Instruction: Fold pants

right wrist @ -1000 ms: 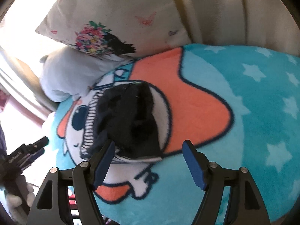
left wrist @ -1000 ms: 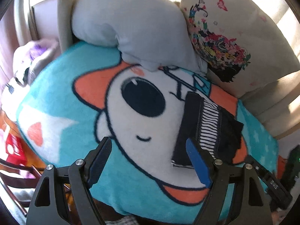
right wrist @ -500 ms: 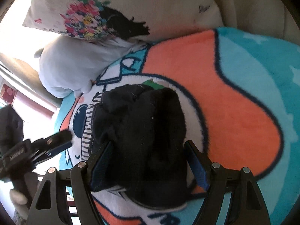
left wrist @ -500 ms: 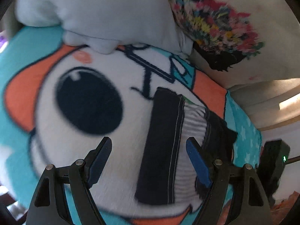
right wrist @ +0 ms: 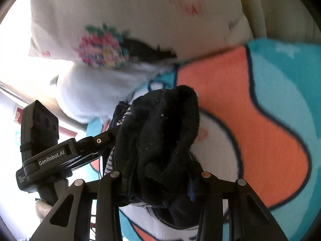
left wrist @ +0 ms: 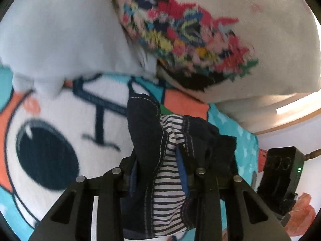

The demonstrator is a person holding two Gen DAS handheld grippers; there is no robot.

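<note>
The folded pants [left wrist: 148, 132] are dark navy with a black-and-white striped lining [left wrist: 168, 182]. They lie bunched on a cartoon blanket [left wrist: 60, 132]. My left gripper [left wrist: 158, 178] is shut on one side of the bundle, fabric pinched between its blue pads. In the right wrist view the pants [right wrist: 160, 132] show as a dark fuzzy wad. My right gripper [right wrist: 158, 180] is shut on the other side of it. The left gripper's body [right wrist: 52, 158] reaches into the pants from the left there.
A floral cream pillow [left wrist: 220, 40] and a pale grey cushion [left wrist: 60, 32] lie just behind the pants. The blanket [right wrist: 270, 130] spreads orange and teal to the right. The right gripper's black body [left wrist: 280, 178] shows at the right edge of the left wrist view.
Both grippers moved in onto the pants and closed. A second ago both stood open, short of the bundle. The pants are now bunched up between them.
</note>
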